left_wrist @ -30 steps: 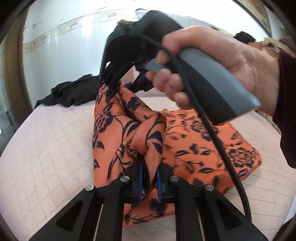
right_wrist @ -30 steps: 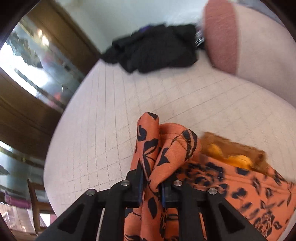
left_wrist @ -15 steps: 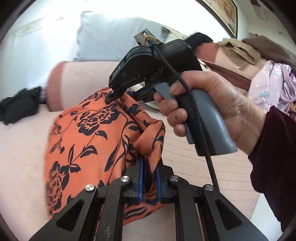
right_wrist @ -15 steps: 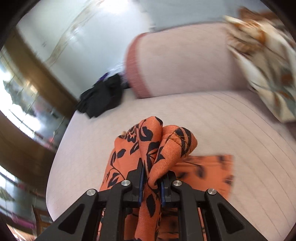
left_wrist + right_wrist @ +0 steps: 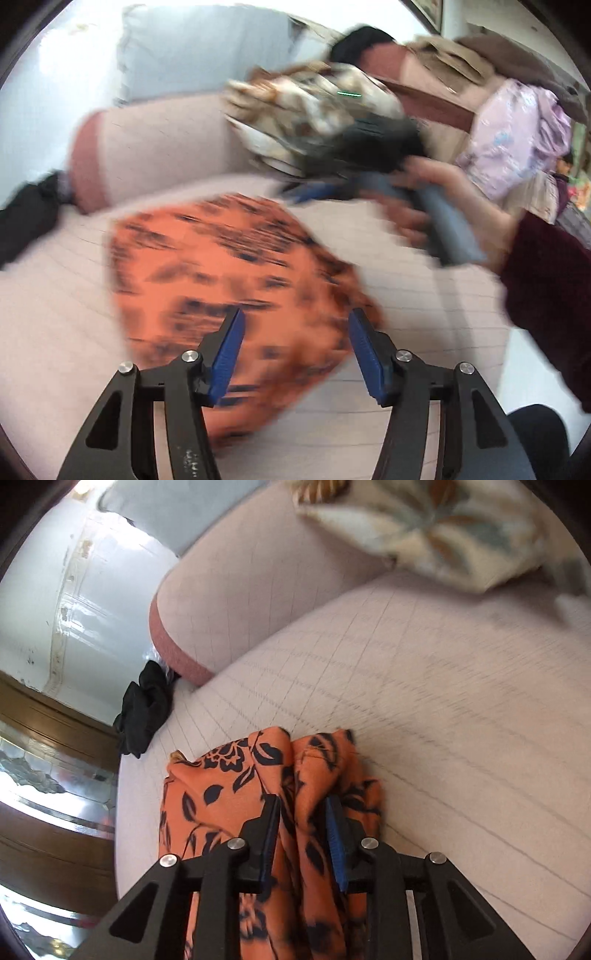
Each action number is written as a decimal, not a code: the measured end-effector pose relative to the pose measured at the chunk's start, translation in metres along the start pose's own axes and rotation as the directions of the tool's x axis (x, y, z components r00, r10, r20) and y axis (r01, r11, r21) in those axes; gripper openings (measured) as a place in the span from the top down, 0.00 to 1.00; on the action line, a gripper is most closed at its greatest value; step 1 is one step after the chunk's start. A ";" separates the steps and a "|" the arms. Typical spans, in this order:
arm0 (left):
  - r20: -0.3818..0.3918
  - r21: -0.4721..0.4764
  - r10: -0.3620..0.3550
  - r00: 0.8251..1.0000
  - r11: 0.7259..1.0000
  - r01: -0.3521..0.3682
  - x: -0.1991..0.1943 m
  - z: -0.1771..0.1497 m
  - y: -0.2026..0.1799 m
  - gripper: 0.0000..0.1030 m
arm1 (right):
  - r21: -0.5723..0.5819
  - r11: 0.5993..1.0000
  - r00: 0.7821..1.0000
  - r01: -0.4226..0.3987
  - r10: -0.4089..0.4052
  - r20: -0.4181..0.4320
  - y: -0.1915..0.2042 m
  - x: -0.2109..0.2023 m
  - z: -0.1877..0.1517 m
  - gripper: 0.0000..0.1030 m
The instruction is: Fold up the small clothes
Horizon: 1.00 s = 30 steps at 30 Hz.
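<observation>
An orange garment with a black flower print (image 5: 229,280) lies folded on the pale pink quilted sofa seat (image 5: 55,314). My left gripper (image 5: 295,350) is open and empty, just above its near edge. In the left wrist view the right gripper (image 5: 314,190) is blurred at the garment's far right corner, held by a hand. In the right wrist view the right gripper (image 5: 303,830) has its jaws slightly parted, with a bunch of the orange garment (image 5: 236,797) still lying between them.
A black garment (image 5: 144,709) lies at the sofa's left end by the pink armrest (image 5: 236,602). A leaf-print cushion (image 5: 424,528) rests on the backrest. A lilac garment (image 5: 513,140) and brown clothes (image 5: 443,59) are piled at the right.
Both grippers carried the orange garment over and down onto the seat. The left gripper has opened and let go. The right jaws have parted a little and that gripper has moved right.
</observation>
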<state>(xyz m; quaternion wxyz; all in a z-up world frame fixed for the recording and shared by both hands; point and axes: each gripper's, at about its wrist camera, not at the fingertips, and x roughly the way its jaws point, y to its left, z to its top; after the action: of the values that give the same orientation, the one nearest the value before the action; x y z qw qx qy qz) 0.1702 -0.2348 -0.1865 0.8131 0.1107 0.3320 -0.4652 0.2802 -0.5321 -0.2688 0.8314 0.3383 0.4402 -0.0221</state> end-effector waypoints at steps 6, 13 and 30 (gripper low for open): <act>-0.050 -0.262 0.159 0.986 0.951 -0.166 -0.001 -0.004 0.083 0.42 | -0.174 0.985 0.999 -0.013 0.020 0.038 0.053 -0.064 -0.047 0.72; -0.228 -0.200 0.261 0.938 0.930 -0.308 0.037 -0.032 0.074 0.42 | -0.223 0.975 0.998 0.000 -0.016 -0.069 0.084 -0.033 -0.102 0.72; -0.275 -0.209 0.256 0.927 0.925 -0.317 0.055 -0.034 0.081 0.36 | -0.354 0.922 0.982 0.157 -0.184 -0.044 0.037 -0.087 -0.141 0.73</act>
<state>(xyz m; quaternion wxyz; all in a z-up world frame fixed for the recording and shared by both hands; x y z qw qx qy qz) 0.2414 -0.2120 -0.2585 0.8332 0.1113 0.4650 -0.2778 0.1380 -0.4440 -0.2381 0.8557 0.1465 0.4963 -0.0030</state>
